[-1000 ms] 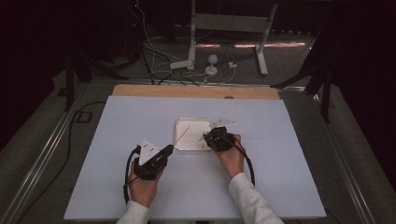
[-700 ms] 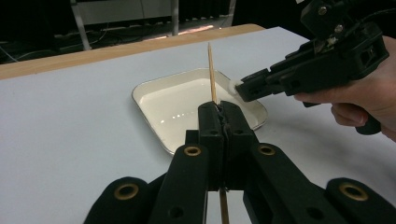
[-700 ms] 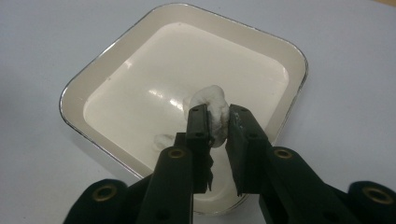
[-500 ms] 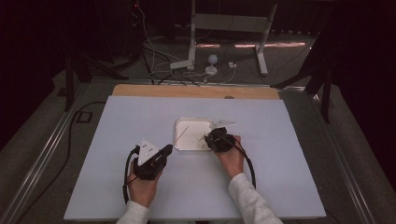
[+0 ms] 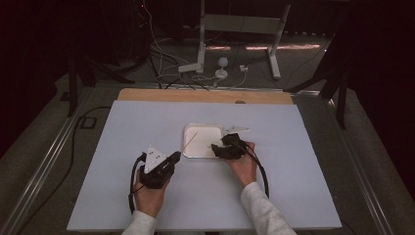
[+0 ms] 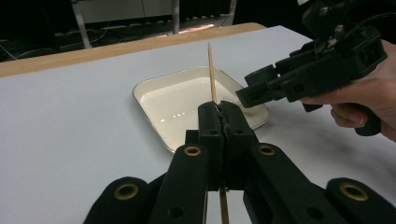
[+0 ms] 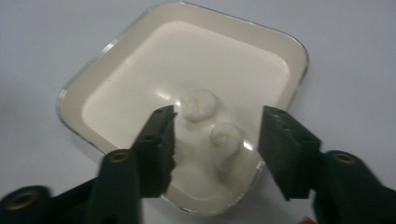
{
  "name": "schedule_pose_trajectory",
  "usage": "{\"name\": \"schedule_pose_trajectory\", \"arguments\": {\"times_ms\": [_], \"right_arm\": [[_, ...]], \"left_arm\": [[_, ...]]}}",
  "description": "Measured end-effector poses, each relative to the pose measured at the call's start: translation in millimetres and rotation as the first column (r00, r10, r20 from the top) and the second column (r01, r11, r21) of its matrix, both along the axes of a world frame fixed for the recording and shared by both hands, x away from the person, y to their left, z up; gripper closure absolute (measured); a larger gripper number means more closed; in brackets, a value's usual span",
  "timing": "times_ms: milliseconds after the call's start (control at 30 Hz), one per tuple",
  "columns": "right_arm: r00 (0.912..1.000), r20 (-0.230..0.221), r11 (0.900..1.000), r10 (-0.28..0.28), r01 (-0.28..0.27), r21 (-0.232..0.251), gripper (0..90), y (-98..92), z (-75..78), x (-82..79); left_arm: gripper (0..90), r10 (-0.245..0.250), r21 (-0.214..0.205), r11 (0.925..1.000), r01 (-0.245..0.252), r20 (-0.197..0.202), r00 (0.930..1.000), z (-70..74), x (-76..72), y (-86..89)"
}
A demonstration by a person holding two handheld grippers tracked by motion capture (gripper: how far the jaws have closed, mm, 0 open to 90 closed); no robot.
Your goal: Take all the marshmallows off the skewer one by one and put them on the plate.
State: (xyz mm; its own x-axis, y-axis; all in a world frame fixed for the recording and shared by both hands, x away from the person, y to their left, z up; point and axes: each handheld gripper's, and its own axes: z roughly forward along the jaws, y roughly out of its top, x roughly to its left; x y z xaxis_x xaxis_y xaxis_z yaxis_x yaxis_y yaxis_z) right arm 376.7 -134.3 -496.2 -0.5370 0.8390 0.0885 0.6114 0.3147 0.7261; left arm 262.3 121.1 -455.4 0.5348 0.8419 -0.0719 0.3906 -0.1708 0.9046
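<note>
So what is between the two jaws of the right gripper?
In the right gripper view, a white marshmallow stands in the tray between the jaws, untouched; they have just been opening.

Cream, white and black on a pale counter
Cream tray holding two white lumps; tan wooden skewer; black claws; pale grey-blue counter.

1 skewer, 1 tray, 2 marshmallows
</note>
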Motion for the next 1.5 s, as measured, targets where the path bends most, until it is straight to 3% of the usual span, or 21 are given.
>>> {"name": "schedule_pose_trajectory", "arguments": {"times_ms": [100,233,500,900,1133,1500], "right_arm": [[0.9998,0.013,0.9992,0.015,-0.015,0.037,30.6,-0.3,1.9,-0.9],[0.9998,-0.003,0.9939,0.020,-0.020,0.108,16.3,-3.2,4.3,-0.5],[0.9981,0.033,0.9916,0.051,-0.055,0.117,0.0,-11.1,17.9,-7.1],[0.9961,0.059,0.9871,0.065,-0.073,0.143,0.0,-30.5,30.3,-17.6],[0.9952,0.077,0.9859,0.061,-0.073,0.151,0.0,-42.5,34.7,-24.3],[0.9937,0.097,0.9816,0.057,-0.073,0.177,0.0,-61.0,42.2,-36.2]], "left_arm": [[89.7,-0.002,0.005,1.0000,0.002,0.000,1.0000,0.0,0.0,-0.8],[89.7,0.004,0.003,1.0000,-0.004,0.001,1.0000,0.3,-0.1,-2.0],[89.7,0.005,0.000,1.0000,-0.005,0.014,0.9999,5.3,4.8,-7.1],[89.6,0.014,0.003,0.9999,-0.014,0.049,0.9987,16.4,19.2,-17.0],[89.6,0.028,-0.021,0.9994,-0.027,0.048,0.9984,14.5,28.8,-21.3],[89.6,0.037,-0.016,0.9992,-0.036,0.055,0.9978,15.6,41.9,-30.0]]}}
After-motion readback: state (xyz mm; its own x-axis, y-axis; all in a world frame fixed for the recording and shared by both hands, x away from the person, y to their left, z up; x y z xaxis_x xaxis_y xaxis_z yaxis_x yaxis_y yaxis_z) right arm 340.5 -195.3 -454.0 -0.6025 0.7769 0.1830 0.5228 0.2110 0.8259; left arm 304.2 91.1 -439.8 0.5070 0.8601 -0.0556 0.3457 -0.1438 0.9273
